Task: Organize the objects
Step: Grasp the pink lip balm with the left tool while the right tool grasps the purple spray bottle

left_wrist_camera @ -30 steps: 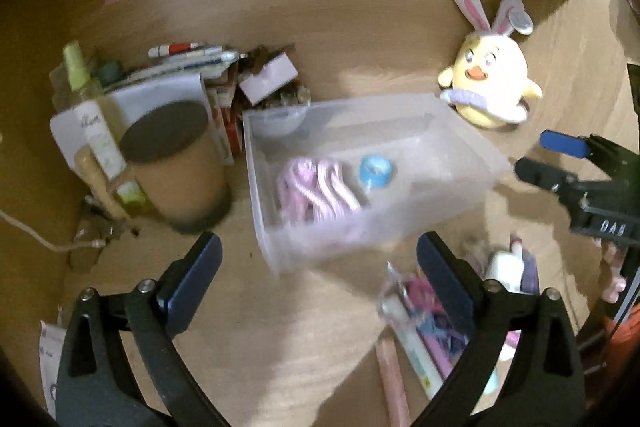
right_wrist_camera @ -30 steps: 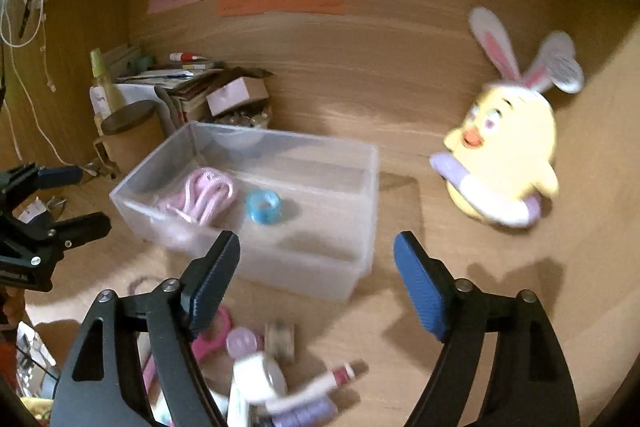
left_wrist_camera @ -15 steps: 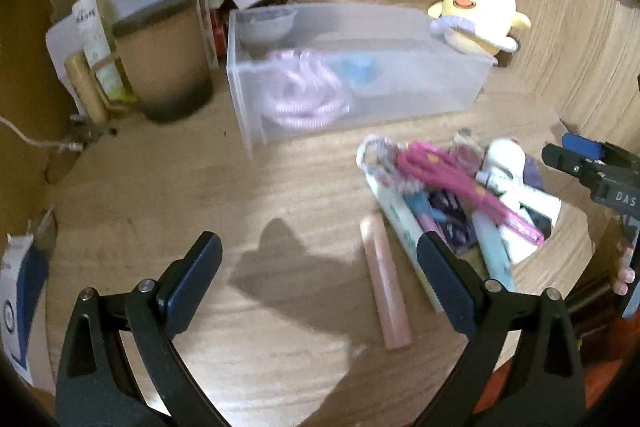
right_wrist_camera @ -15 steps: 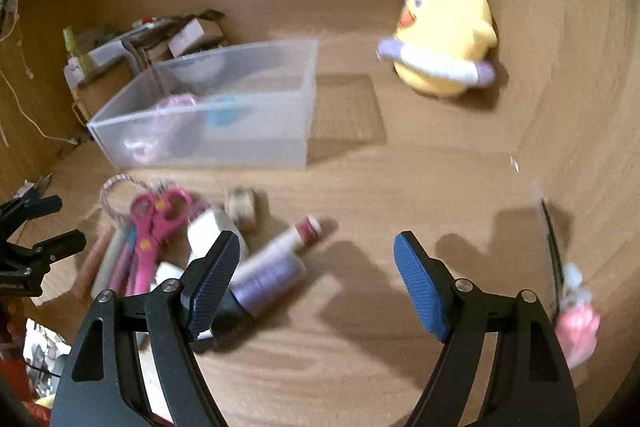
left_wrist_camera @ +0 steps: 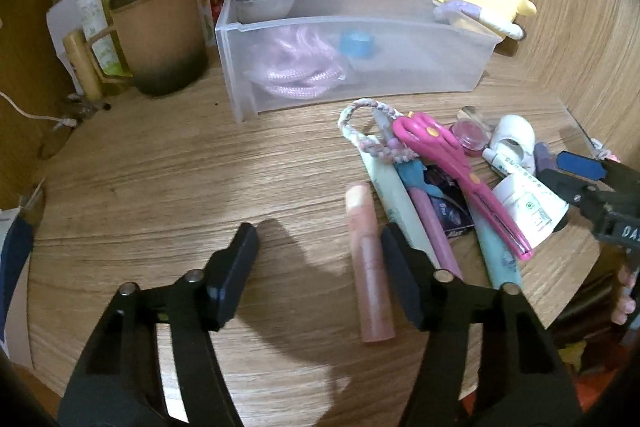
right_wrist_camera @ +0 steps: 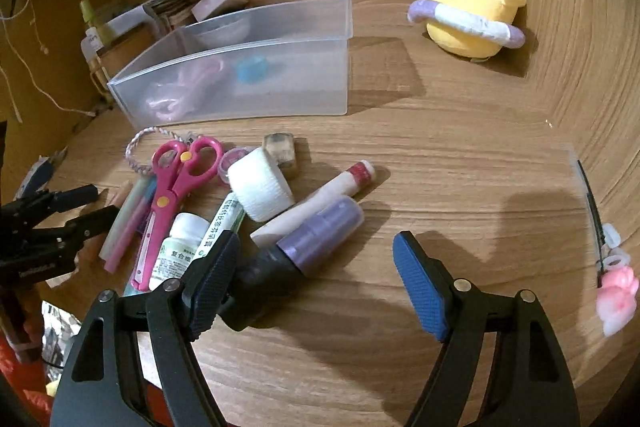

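Our left gripper (left_wrist_camera: 320, 247) hangs wide open and empty over the desk, its right finger just beside the pink tube (left_wrist_camera: 370, 263) at the near edge of the loose pile in front of the clear bin (left_wrist_camera: 352, 67). The tube looks light, rigid and smooth, likely to roll, so we would pinch it across mid-body. Our right gripper (right_wrist_camera: 316, 283), also spread and holding nothing, sits by the purple bottle (right_wrist_camera: 320, 235).

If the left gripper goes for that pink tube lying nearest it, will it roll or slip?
The pink tube looks round and smooth, lying flat on the wooden tabletop, so a sideways nudge would probably roll it. Its glossy surface may slip; it looks stiff and light. The left gripper is open.
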`<state>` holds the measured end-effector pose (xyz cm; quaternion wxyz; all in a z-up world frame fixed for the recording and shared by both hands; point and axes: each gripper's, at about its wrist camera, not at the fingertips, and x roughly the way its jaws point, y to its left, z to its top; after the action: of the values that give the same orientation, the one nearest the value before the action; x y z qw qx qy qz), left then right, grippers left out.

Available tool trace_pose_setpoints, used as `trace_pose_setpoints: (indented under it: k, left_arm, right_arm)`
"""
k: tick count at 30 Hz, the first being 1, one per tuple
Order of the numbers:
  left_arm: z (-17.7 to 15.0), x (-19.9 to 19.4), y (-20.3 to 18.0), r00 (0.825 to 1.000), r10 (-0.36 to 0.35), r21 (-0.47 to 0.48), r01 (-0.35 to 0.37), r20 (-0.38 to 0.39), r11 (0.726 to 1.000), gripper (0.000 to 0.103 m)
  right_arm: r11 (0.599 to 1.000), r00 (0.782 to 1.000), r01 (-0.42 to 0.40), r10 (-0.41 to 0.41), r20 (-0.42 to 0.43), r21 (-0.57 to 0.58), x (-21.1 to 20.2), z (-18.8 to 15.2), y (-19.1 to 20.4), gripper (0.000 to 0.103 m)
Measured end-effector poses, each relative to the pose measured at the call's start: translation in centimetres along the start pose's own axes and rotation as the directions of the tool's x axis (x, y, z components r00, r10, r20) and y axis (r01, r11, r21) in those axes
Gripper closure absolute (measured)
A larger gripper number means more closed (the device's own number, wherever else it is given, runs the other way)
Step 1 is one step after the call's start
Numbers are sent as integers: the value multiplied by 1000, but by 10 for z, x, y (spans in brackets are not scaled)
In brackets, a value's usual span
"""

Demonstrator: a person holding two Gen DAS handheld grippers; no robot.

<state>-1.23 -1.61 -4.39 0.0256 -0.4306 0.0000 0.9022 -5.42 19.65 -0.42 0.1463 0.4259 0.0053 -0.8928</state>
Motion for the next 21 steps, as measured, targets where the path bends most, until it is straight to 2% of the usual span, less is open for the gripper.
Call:
trace_pose_setpoints:
  k: [3, 5, 8, 13, 17, 19, 20, 21]
  left_arm:
    - [-2, -1, -2, 1000, 18, 7, -18, 18, 1000, 54]
    - [-2, -1, -1, 999, 20, 11, -20, 27, 1000, 58]
    - [-3, -2, 1, 999, 26, 9, -26, 38, 1000, 70]
    - [-2, -2, 7, 998, 38, 4, -38, 44, 999, 88]
    - [-2, -2, 11, 998, 32, -11, -31, 54, 999, 88]
    - [-2, -1, 10, 997, 36, -12, -35, 63, 999, 88]
    - [-2, -1, 10, 997, 37, -14, -36, 65, 999, 88]
    - [-2, -1, 10, 997, 35, -13, -34, 66, 999, 88]
  right_arm:
    - [1000, 1000, -7, 7, -2, 6, -3, -1, -4, 45]
    - [1000, 1000, -13, 13, -3, 8, -6, -3, -6, 49]
    - [1000, 1000, -24, 24, -3, 0, -10, -4, -6, 56]
    - [999, 1000, -8, 8, -21, -34, -17, -7, -5, 58]
    - [1000, 998, 2, -4, -65, -27, -7, -10, -8, 59]
    - [998, 998, 43, -45, -48, -42, -4, -10, -5, 69]
    - [998, 998, 41, -43, -43, -45, -3, -9, -4, 80]
    - [998, 998, 47, -48, -36, -41, -2, -9, -4, 80]
